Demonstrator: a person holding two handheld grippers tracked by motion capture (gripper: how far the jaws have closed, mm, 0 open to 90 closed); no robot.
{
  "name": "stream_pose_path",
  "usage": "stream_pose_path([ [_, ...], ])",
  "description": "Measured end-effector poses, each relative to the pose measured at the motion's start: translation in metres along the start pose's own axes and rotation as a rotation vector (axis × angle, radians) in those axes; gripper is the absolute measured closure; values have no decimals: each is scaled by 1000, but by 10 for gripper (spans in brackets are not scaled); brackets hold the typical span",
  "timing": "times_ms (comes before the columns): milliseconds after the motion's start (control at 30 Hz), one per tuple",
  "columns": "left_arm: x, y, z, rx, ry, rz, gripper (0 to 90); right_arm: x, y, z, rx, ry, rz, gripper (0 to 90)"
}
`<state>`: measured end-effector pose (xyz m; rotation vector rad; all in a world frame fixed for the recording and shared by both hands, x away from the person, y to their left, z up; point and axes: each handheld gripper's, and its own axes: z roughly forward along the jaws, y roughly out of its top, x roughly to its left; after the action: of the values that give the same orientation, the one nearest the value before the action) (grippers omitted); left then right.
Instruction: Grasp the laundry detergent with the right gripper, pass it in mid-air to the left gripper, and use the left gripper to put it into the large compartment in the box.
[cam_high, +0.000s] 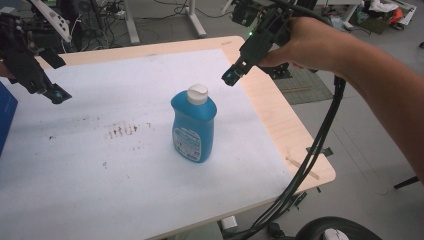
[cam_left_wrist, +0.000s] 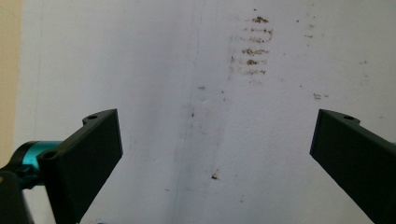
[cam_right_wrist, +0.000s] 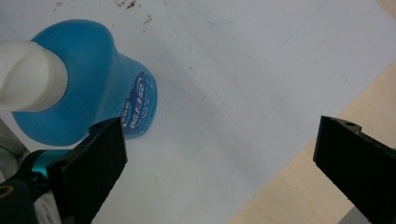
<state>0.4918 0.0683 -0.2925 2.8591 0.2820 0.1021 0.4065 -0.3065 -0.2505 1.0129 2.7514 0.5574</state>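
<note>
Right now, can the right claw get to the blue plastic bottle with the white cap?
Probably yes. The right claw hangs open above and beside the blue plastic bottle, with nothing between them.

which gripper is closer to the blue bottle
The right gripper, hovering just above and right of the blue bottle; the left gripper hangs far off near the table's left edge.

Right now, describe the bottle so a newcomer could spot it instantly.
On the white mat covering the wooden table, look near the middle. The blue bottle stands upright there, the lone object on the mat, with a white cap and a printed label.
</note>
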Motion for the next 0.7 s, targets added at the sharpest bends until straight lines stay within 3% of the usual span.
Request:
stream_pose_path([
  [400,-3,1,0,1,10,10,23,12,-25,3,-85,-9,55,21],
  [700,-5,2,2,-1,6,13,23,33,-41,5,-137,-12,84,21],
])
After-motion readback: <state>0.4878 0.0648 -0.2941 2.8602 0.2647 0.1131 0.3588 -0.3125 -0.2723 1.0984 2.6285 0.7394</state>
